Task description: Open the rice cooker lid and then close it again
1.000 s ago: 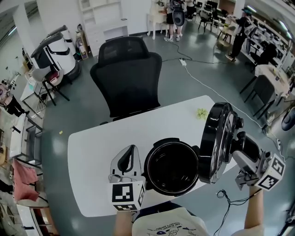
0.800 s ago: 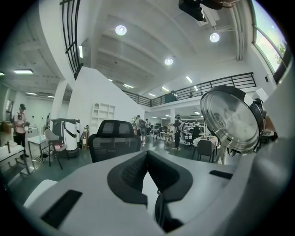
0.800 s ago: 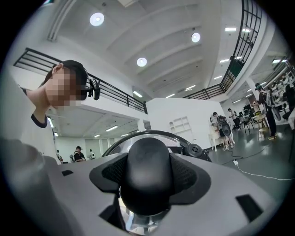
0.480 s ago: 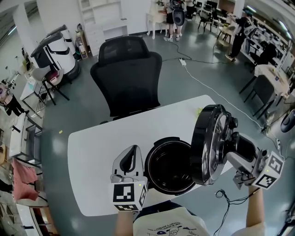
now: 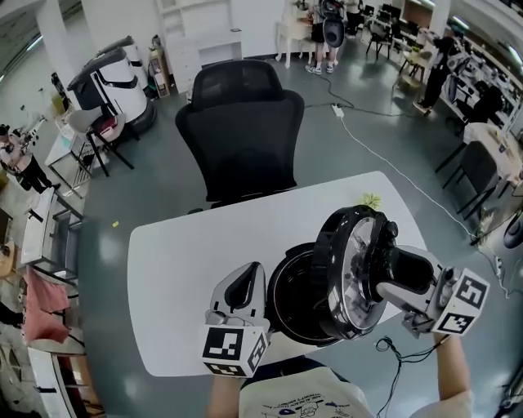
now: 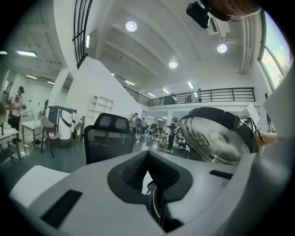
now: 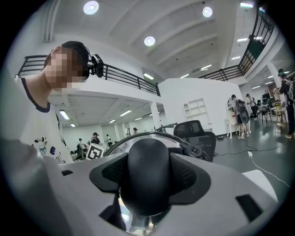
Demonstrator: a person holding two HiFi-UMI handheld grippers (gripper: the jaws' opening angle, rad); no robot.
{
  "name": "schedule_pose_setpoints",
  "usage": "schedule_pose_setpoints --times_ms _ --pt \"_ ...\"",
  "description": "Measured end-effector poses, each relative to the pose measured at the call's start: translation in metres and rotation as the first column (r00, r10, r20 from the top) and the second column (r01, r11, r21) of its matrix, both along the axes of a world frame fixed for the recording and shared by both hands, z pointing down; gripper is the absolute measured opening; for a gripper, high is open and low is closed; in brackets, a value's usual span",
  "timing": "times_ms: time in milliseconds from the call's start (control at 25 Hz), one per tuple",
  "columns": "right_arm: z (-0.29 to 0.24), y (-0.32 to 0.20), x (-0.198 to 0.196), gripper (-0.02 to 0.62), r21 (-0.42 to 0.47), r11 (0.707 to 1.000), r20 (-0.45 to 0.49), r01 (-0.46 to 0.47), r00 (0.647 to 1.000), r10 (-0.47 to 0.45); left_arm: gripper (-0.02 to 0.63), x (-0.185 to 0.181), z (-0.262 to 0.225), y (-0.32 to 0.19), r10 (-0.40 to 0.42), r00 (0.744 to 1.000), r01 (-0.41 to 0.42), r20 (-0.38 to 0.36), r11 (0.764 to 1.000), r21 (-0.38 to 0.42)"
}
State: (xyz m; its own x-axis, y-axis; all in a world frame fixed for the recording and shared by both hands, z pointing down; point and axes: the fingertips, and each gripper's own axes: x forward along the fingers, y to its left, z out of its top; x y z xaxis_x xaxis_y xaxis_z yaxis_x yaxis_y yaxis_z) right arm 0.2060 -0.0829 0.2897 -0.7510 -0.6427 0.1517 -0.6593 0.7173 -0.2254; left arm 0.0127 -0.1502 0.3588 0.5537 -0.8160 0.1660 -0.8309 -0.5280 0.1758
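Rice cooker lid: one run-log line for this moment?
lid: half-tilted over open cooker | right gripper: shut on lid handle | left gripper: shut, beside cooker

Left hand-held gripper point(image 5: 247, 277) (jaws together) points forward; right hand-held gripper point(image 5: 391, 276) clamps the lid handle point(image 7: 148, 177).

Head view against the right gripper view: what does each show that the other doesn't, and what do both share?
Only the head view: the white table, the cooker's open pot and the left gripper beside it. Only the right gripper view: the person's head, the ceiling lights and a balcony railing. Both: the tilted lid, its black handle clamped in the right gripper, and the black office chair.
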Motion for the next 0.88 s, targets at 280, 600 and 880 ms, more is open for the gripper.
schedule_pose_setpoints --times_ms 280,600,880 --pt "0.026 -0.005 -0.011 0.293 -0.080 0.993 -0.103 0.085 0.990 -0.094 0.014 -0.013 -0.001 -0.001 -0.060 0.998 0.060 0.013 0.998 -0.007" --pt "0.069 -0.008 -0.035 0.293 -0.175 0.968 -0.242 0.179 0.945 -0.218 0.014 -0.029 0.010 0.001 -0.100 0.995 0.101 0.029 0.995 -0.020" --pt "0.096 -0.009 -0.055 0.293 -0.246 0.934 -0.311 0.260 0.891 -0.330 0.014 -0.037 0.017 0.001 -0.126 0.991 0.128 0.032 0.991 -0.033"
